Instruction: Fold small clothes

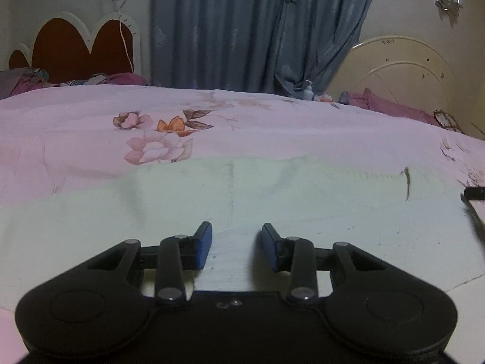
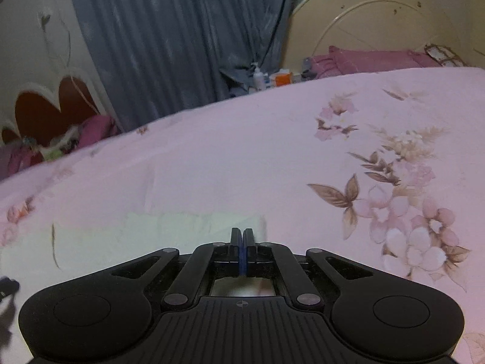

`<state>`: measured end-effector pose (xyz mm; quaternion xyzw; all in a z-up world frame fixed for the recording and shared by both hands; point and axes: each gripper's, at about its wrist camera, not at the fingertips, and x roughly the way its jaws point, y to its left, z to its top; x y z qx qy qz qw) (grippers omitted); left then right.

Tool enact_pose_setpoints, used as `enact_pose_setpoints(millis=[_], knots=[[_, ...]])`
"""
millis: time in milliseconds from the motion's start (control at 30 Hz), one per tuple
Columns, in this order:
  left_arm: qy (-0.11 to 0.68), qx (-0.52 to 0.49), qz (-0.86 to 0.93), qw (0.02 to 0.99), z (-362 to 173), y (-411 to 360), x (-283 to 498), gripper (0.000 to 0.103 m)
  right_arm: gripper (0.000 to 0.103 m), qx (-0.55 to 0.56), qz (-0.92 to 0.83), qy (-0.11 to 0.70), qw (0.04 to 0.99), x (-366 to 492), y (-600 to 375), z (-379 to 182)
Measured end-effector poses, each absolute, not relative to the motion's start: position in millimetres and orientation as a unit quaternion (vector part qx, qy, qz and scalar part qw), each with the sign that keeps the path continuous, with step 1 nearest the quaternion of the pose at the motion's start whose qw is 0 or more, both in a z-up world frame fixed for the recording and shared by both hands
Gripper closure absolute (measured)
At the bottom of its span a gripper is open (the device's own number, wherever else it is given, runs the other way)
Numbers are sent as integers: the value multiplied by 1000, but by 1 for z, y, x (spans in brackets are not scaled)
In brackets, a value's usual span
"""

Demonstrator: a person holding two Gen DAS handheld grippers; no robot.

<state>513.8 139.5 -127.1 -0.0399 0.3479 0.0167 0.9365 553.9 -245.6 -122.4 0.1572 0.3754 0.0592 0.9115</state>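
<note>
Pale-green garment (image 1: 272,200) lying flat on the bed, thin, soft, faintly creased, apparently folded once, more folding likely remaining. Left hand-held gripper (image 1: 236,247) hovering at its near edge, jaws part-open, holding nothing. Right hand-held gripper (image 2: 241,251) pressed fully shut, cloth between pads unclear. Floral pink bedsheet (image 1: 75,127) stretching toward 12 o'clock.

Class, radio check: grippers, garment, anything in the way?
Left gripper open over pale garment. Right gripper shut at its edge; grip unclear. Garment flat on bedspread. Nothing in the way.
</note>
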Motion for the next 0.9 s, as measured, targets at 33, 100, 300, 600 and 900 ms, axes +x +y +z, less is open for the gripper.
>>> enact_pose_setpoints(millis=[33, 100, 300, 600, 900], knots=[[349, -38, 17, 936, -127, 139, 514, 67, 103, 168, 57, 378, 909, 554, -249, -126], [350, -32, 16, 936, -126, 138, 514, 67, 103, 181, 54, 377, 907, 555, -254, -130], [352, -45, 14, 935, -126, 144, 515, 68, 68, 221, 51, 377, 898, 568, -266, -133], [363, -20, 13, 931, -130, 141, 521, 66, 99, 206, 75, 388, 895, 585, -273, -140], [346, 37, -32, 937, -115, 99, 514, 59, 99, 91, 97, 392, 911, 565, -237, -121]])
